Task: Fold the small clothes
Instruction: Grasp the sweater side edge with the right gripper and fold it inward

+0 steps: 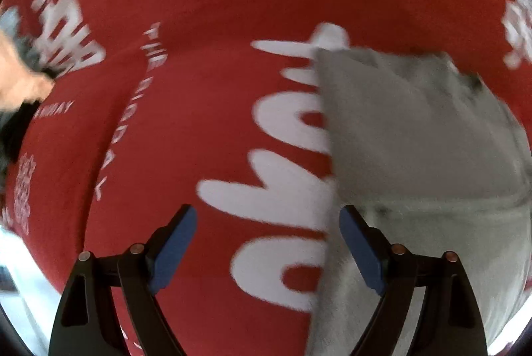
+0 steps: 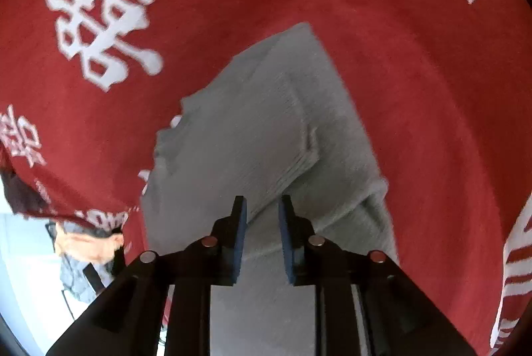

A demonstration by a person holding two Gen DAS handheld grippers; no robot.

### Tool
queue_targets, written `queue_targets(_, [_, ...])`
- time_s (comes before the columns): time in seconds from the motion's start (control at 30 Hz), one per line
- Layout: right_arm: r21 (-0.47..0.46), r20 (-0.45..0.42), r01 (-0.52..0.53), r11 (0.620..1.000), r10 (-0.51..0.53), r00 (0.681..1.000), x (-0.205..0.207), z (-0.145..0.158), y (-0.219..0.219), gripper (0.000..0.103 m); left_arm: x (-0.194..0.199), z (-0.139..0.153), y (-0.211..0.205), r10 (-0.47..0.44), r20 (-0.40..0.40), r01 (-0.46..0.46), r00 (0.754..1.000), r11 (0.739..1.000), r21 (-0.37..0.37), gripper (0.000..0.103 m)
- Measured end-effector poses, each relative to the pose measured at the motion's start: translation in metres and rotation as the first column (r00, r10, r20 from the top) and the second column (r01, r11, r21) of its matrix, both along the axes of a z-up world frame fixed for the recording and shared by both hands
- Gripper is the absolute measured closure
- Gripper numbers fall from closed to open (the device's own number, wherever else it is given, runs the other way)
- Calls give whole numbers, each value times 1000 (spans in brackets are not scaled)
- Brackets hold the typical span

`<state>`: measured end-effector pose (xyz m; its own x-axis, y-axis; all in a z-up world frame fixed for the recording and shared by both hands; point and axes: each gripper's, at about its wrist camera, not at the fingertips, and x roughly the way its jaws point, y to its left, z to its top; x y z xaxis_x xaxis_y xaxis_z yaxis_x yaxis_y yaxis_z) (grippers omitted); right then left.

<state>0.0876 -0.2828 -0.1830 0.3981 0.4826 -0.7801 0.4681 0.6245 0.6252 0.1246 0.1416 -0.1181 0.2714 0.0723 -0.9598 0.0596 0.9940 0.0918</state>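
With the grey garment lying folded on the red cloth, the right hand-held gripper hangs narrowly apart over it and the left hand-held gripper gapes wide beside its edge, so square that edge gently.

Left gripper and right gripper: black angular finger frames, blue pads, and small round copper-coloured rivets.

The grey garment runs off the left wrist view's right and bottom edges; it covers part of the red cloth's white lettering – motion-blurred; small print at far left stays unreadable
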Motion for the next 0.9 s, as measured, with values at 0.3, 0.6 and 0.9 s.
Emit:
queue_targets(0.3, [1,-5,-131,991,131,991,-2,1,55,80,14,-20,-16,39,37,-41,999,998,48,15])
queue_targets(0.6, [-81,-25,-145,986,143,989,-6,12,53,80,13,-21,5,70,-27,-71,997,997,-32,9])
queue_targets(0.9, [-212,10,-188,959,195,981,16,28,62,80,2,-23,-7,23,-124,-38,992,992,-117,9])
